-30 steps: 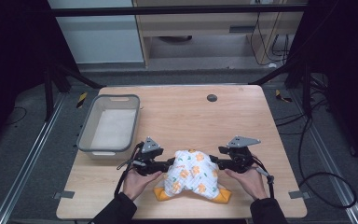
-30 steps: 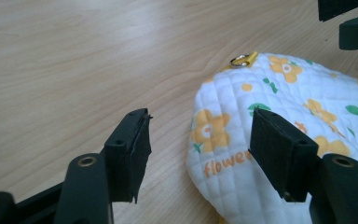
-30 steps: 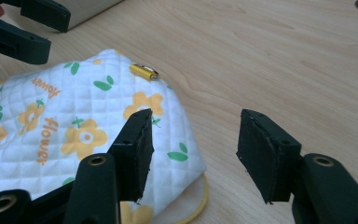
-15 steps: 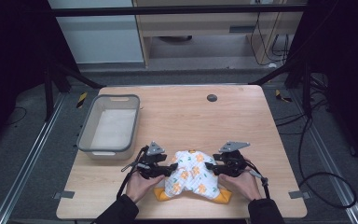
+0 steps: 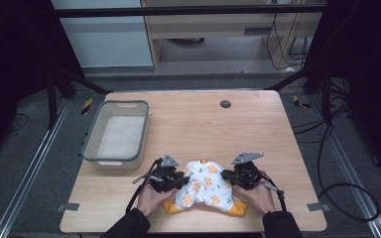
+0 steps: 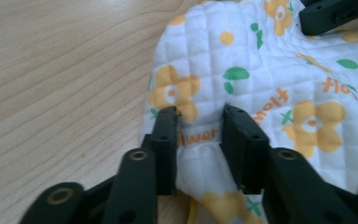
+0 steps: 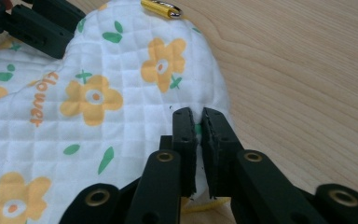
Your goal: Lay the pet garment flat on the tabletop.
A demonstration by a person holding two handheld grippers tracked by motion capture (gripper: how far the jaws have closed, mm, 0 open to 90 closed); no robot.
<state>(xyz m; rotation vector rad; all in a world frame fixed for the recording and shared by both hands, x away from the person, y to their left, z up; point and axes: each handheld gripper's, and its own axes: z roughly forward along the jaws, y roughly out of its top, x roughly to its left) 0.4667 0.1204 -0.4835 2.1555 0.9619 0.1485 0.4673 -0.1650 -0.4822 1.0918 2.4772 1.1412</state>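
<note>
A white quilted cloth [image 5: 206, 186] printed with orange flowers and green leaves, orange on its underside, lies bunched near the table's front edge. My left gripper [image 5: 181, 181] grips its left side; in the left gripper view a fold of the cloth [image 6: 270, 70] bulges between the jaws of the gripper [image 6: 199, 114]. My right gripper [image 5: 230, 178] holds the right side, with the jaws of the gripper [image 7: 198, 114] nearly together on the cloth's edge [image 7: 98, 93]. A small yellow loop [image 7: 161, 8] sits at the cloth's far edge.
A grey plastic bin [image 5: 90, 144] stands at the table's left, apparently empty. A small black round disc [image 5: 225, 103] is set in the wooden table [image 5: 218, 134] near the back. Dark frame bars and cables surround the table.
Both hands and grippers have drawn back toward the table's front edge, bringing the cloth with them. Both grips look unchanged.
</note>
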